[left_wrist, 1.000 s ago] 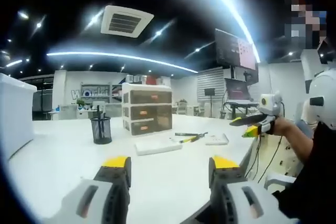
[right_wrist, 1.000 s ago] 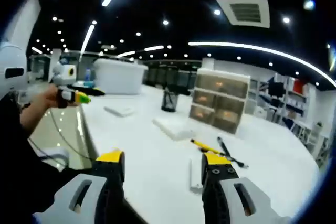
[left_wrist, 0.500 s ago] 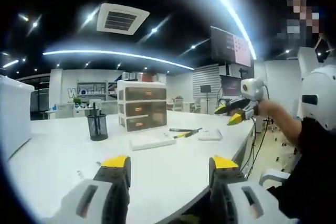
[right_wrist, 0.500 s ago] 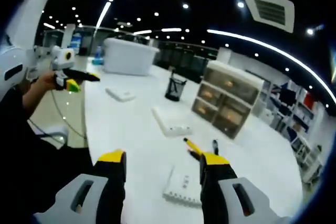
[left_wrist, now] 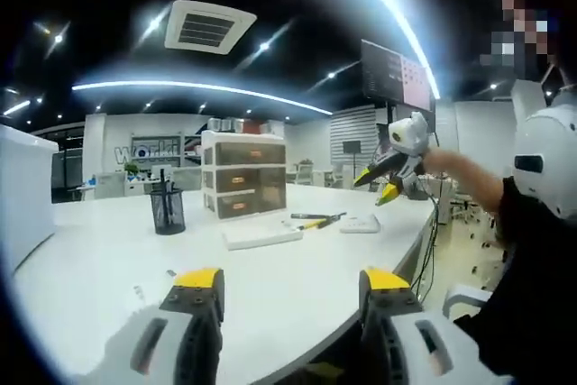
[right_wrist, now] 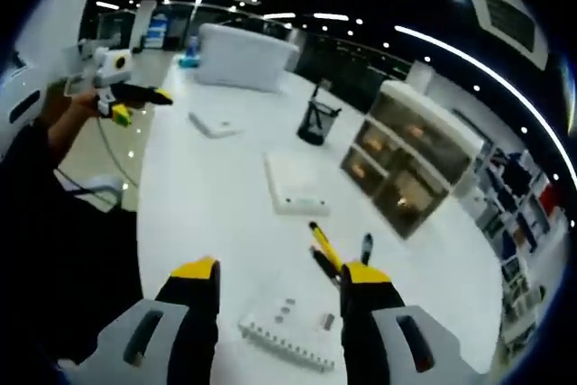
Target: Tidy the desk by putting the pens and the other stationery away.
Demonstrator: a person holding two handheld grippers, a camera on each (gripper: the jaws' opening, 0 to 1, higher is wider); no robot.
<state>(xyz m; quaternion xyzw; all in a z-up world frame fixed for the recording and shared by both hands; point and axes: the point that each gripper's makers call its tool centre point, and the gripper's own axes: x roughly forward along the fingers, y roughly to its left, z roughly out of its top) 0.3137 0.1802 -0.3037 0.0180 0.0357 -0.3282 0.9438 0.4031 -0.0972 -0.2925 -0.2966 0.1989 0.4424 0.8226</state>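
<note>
We hold our left grey, yellow-tipped claw (left_wrist: 290,288) low with its jaws parted, and our right grey, yellow-tipped claw (right_wrist: 276,279) extended forward, jaws likewise parted.

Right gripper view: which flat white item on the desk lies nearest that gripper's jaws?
The ridged white pad lying between the jaws; the other two white slabs lie farther up the desk.

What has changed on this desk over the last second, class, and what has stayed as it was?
The right gripper has moved out over the desk above the pens, tilting downward, jaws open. Nothing was gripped or released. The left gripper stays open; pens, mesh pen cup and drawer unit haven't moved.
</note>
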